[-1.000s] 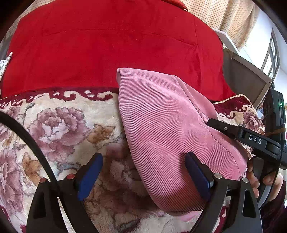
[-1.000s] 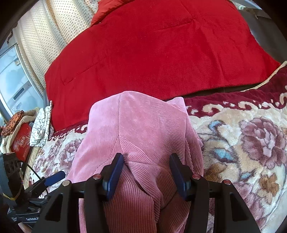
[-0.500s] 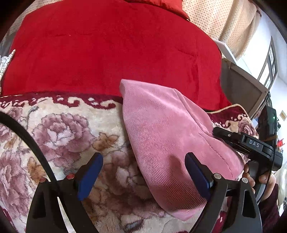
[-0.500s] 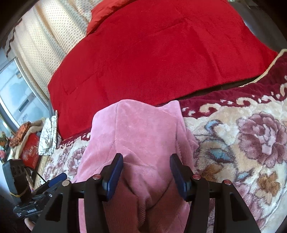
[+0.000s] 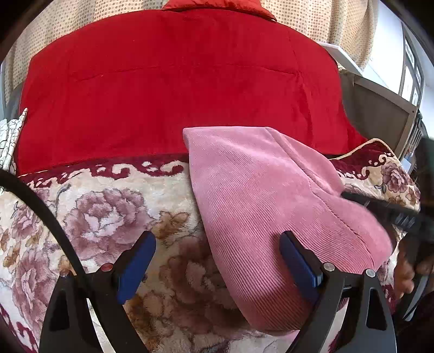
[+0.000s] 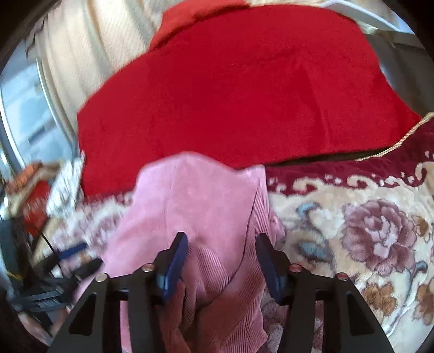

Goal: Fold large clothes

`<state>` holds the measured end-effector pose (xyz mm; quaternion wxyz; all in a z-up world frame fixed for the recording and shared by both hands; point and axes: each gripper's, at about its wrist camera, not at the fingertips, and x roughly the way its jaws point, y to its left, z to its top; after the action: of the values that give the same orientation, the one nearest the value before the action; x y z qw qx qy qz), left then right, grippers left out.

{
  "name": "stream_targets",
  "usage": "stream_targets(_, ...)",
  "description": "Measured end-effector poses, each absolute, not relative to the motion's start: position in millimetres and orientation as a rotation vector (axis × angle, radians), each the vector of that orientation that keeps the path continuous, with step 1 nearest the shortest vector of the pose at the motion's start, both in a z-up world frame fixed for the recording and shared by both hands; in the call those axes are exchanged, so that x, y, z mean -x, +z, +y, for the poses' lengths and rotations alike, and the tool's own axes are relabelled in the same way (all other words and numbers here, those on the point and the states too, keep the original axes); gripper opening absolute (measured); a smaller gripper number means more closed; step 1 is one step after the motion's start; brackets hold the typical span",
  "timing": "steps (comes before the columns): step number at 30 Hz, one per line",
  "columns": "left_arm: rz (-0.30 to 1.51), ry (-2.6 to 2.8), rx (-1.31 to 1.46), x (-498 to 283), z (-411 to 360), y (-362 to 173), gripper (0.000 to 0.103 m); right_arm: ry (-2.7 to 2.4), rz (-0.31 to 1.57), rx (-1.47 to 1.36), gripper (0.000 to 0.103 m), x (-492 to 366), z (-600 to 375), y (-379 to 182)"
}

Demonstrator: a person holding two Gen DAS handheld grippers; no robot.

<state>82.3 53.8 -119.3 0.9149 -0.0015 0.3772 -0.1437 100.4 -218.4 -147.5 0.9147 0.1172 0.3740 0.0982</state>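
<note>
A folded pink corduroy garment [image 5: 260, 206] lies on a floral blanket [image 5: 89, 217]; it also shows in the right wrist view [image 6: 195, 206]. My left gripper [image 5: 217, 258] is open above the garment's left edge, its right finger over the cloth and its left finger over the blanket. My right gripper [image 6: 221, 255] is open, its blue pads on either side of a raised ridge of the garment without clamping it. The right gripper's body shows blurred at the right of the left wrist view [image 5: 401, 214].
A red quilt [image 5: 176, 89] lies behind the garment; it also shows in the right wrist view [image 6: 244, 89]. Dotted curtains [image 5: 325, 19] hang at the back. A grey board [image 5: 377, 114] stands at the right. A patterned cloth and red box [image 6: 35, 195] sit at the left.
Both grippers have pulled back and tilted up, so more quilt and curtain show. The right view is motion-blurred. The garment lies as before. Both jaws stay open.
</note>
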Motion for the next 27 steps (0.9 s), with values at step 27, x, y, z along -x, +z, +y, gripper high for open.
stream_targets(27, 0.766, -0.257, -0.029, -82.1, 53.5, -121.1, 0.093, 0.237, 0.808, -0.25, 0.053, -105.1, -202.6, -156.8)
